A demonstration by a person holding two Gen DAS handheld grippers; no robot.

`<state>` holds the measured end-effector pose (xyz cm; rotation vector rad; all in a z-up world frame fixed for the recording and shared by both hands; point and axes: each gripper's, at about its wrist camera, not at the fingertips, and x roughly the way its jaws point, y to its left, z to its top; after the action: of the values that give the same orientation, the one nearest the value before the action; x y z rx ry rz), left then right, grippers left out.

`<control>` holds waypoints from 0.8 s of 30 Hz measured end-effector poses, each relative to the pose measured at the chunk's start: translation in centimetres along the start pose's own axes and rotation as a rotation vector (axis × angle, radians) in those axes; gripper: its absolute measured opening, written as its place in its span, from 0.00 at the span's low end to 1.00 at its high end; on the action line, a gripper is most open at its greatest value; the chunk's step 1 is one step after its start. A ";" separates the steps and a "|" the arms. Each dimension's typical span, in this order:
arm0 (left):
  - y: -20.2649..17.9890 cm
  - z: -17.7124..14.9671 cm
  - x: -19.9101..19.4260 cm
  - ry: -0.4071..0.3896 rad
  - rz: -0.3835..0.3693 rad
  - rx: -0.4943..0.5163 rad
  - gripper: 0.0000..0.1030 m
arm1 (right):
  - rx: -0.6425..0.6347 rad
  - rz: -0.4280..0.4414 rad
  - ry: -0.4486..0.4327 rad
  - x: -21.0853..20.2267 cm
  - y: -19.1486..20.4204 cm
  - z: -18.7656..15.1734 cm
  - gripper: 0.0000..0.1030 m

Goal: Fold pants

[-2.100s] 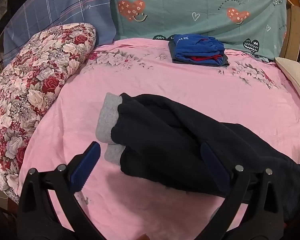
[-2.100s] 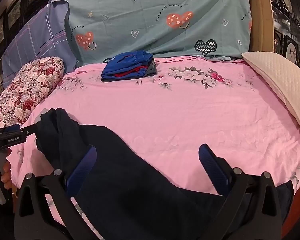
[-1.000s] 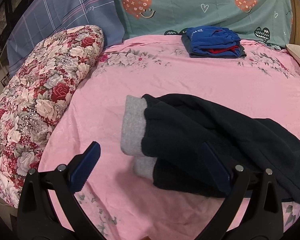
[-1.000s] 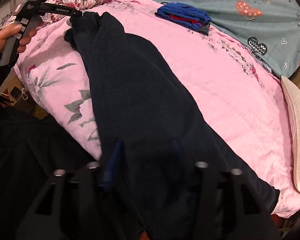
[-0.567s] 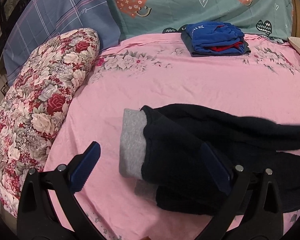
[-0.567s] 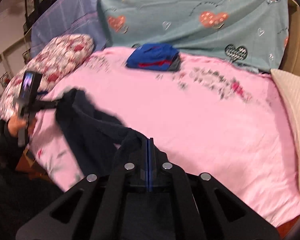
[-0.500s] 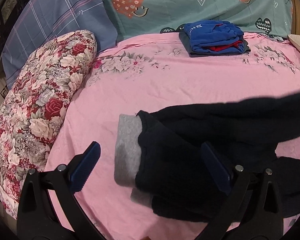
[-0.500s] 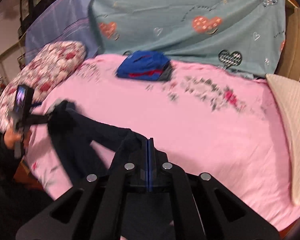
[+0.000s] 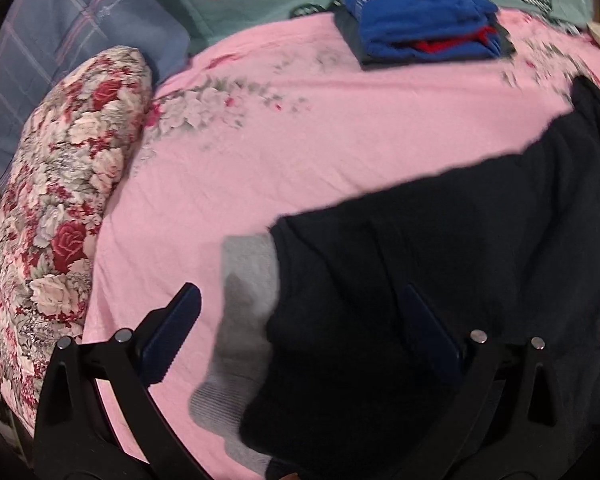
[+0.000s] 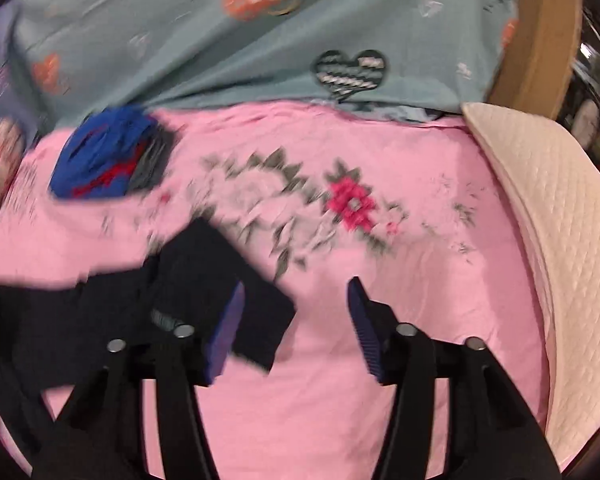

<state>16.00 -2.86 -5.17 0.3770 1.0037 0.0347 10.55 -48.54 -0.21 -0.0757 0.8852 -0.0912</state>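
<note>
Dark navy pants (image 9: 440, 248) with a grey turned-out cuff (image 9: 248, 276) lie on the pink floral bed sheet (image 9: 300, 140), one part laid over another. My left gripper (image 9: 304, 320) is open just above them, with the cuff and the dark fabric between its wide-set fingers and neither pad pressing. In the blurred right wrist view, the pants' end (image 10: 196, 272) lies at the lower left. My right gripper (image 10: 296, 320) is opening. A corner of the fabric reaches past its left finger (image 10: 228, 328) into the gap, and the rest of the gap shows sheet.
A folded blue and red clothes stack (image 9: 424, 20) sits at the back of the bed. A floral pillow (image 9: 60, 200) lines the left side and a cream quilted pillow (image 10: 548, 220) the right. A teal heart-print cloth (image 10: 220, 40) hangs behind, beside a wooden post (image 10: 540, 40).
My right gripper, shut on the pants' end, swung it across the bed over the rest and has now opened. The left gripper moved in closer over the cuff.
</note>
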 end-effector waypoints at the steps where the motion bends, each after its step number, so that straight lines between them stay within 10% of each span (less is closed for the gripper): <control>1: -0.4 -0.2 0.7 0.015 0.003 0.013 0.98 | -0.056 -0.002 0.000 0.5 1.1 -0.5 0.65; 7: 0.8 -0.5 2.7 0.039 -0.062 -0.102 0.98 | -0.410 -0.110 0.021 6.5 8.6 -0.9 0.65; 9: 1.3 -0.9 2.7 0.037 -0.075 -0.131 0.98 | -0.447 -0.141 0.102 9.2 9.3 -0.6 0.38; 10: 1.5 -1.2 2.4 0.032 -0.071 -0.143 0.98 | -0.438 -0.112 0.134 9.8 9.2 -0.4 0.05; 11: 2.0 -1.5 2.0 0.022 -0.054 -0.154 0.96 | -0.411 -0.086 0.145 9.9 8.7 0.1 0.03; 19: 5.9 -0.3 -0.7 -0.084 -0.067 -0.227 0.95 | 0.495 0.236 0.083 5.2 -8.8 2.8 0.03; 24: 2.7 1.4 2.7 -0.017 -0.057 -0.140 0.96 | 0.596 0.034 0.114 6.5 -11.1 1.2 0.25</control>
<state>19.07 -0.23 -5.83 0.2208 0.9887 0.0502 15.02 -60.26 -3.26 0.5046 0.9416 -0.3263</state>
